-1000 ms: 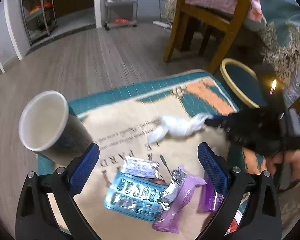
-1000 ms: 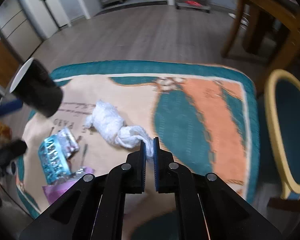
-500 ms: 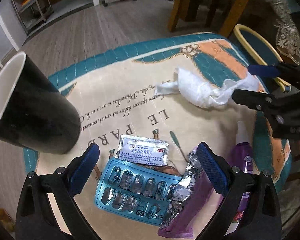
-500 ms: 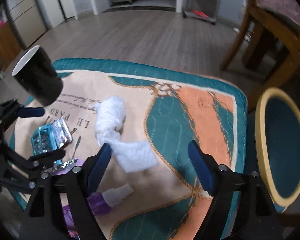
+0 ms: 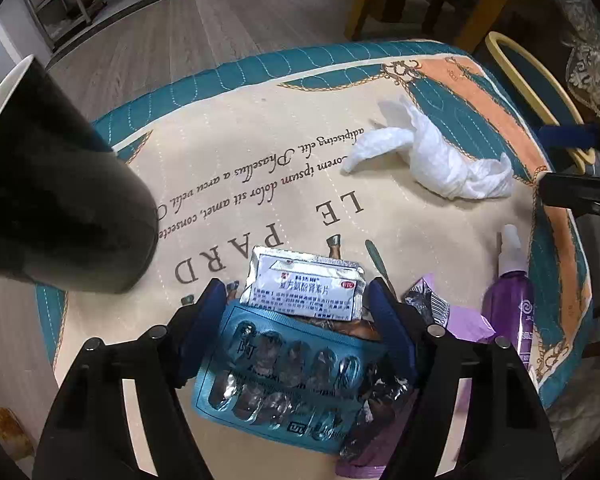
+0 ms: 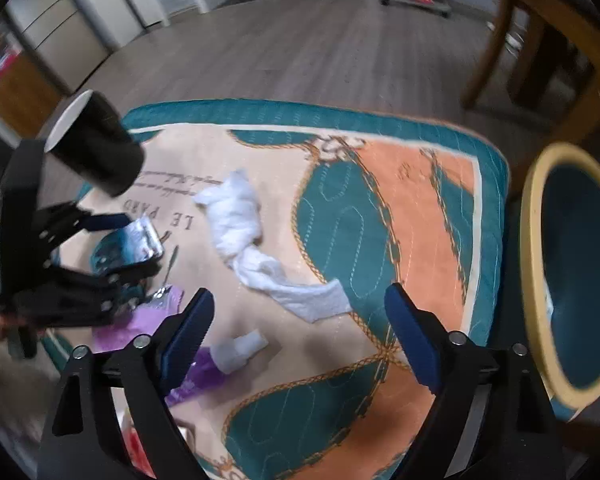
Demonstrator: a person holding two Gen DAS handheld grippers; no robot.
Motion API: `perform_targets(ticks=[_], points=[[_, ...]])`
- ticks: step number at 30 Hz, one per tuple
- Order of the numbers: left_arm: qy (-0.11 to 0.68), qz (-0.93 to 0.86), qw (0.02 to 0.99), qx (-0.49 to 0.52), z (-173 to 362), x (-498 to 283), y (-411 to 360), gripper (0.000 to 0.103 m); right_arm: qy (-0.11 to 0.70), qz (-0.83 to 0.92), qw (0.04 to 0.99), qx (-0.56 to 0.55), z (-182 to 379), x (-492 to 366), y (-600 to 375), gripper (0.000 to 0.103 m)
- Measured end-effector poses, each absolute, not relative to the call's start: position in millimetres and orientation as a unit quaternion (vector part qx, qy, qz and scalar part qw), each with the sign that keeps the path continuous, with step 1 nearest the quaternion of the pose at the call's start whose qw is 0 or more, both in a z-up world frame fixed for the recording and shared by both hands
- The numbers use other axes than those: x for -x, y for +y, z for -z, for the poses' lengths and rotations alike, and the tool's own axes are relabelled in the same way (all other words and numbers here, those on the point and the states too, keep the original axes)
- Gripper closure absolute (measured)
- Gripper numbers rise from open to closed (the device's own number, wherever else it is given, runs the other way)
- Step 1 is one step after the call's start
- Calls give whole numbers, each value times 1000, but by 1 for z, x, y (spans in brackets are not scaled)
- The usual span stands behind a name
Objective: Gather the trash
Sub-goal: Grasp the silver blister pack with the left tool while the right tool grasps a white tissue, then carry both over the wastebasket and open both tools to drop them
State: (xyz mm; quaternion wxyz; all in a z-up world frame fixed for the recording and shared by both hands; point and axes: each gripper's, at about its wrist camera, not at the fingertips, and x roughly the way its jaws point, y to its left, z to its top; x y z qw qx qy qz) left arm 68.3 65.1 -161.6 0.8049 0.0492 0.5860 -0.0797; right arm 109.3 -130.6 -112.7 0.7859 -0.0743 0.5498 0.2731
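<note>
While our left wrist view showed the left gripper [image 5: 296, 312] with its jaws just closing in around the blue blister pack [image 5: 284, 376] and the silver sachet [image 5: 306, 284], pads not visibly pressing either, only our right wrist view showed the yellow-rimmed bin [image 6: 540, 292] whole beside the quilted mat [image 6: 420, 208]. Our right gripper [image 6: 296, 328] had just been opening and hung wide and empty over the crumpled white tissue [image 6: 240, 216], which lay loose on the mat. A black cup [image 5: 60, 200] loomed at the left, and a purple spray bottle [image 5: 508, 304] lay beside a purple wrapper [image 5: 464, 324].
</note>
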Motion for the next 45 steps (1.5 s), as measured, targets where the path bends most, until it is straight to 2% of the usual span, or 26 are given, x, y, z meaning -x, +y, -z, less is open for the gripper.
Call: perform_targets(ticks=[3, 6, 8, 10, 14, 16, 19, 25, 33, 45], points=[[583, 78, 807, -54, 161, -70, 63, 43, 524, -287, 799, 74, 107, -108, -124, 14], [584, 82, 806, -51, 158, -74, 62, 44, 520, -280, 802, 93, 118, -108, -109, 14], [584, 84, 805, -56, 158, -73, 61, 44, 522, -277, 800, 104, 127, -109, -101, 20], [586, 86, 803, -64, 157, -77, 56, 44, 530, -279, 793, 109, 136, -107, -95, 33], [581, 87, 807, -67, 150, -78, 46, 44, 539, -285, 785, 114, 147, -105, -88, 46], [574, 93, 811, -63, 143, -79, 40, 44, 547, -282, 780, 113, 149, -106, -90, 73], [563, 101, 818, -64, 131, -82, 30, 44, 559, -279, 778, 66, 145, -111, -102, 90], [535, 110, 836, -57, 102, -82, 12, 44, 525, -264, 809, 5, 111, -114, -132, 95], [495, 130, 858, -45, 70, -84, -27, 44, 481, -240, 843, -41, 63, -104, -184, 95], [420, 211, 881, -60, 27, -94, -149, 44, 431, -123, 890, -85, 19, -89, -334, 95]])
